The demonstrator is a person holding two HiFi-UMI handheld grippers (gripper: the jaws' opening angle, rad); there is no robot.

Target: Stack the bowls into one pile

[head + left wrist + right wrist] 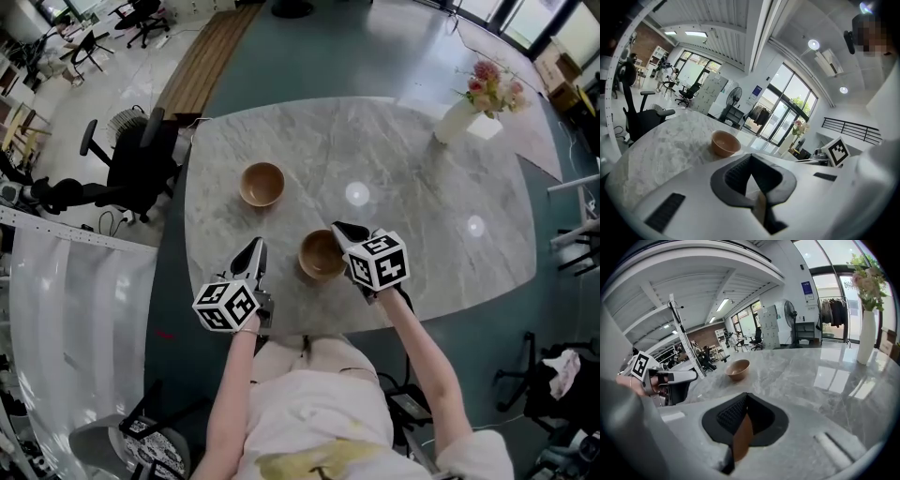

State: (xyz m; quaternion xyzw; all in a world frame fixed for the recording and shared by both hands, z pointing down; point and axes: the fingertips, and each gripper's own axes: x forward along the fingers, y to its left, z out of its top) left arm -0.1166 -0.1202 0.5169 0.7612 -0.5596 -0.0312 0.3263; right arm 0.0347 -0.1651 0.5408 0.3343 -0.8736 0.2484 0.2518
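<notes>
Two wooden bowls are on the grey marble table (422,206). The far bowl (262,184) stands alone at the middle left, also seen as the far bowl (725,142) and the far bowl (738,369). The near bowl (322,253) is by the front edge. My right gripper (339,231) is shut on that bowl's right rim; a brown strip of rim (742,437) shows between the jaws of the right gripper (743,401). To the near bowl's left, my left gripper (253,251) hangs apart from both bowls. The left gripper (751,166) looks shut with nothing held.
A white vase with pink flowers (461,114) stands at the table's far right, seen too as the vase (865,333). A black office chair (141,159) is beside the table's left edge. The person's legs press against the front edge.
</notes>
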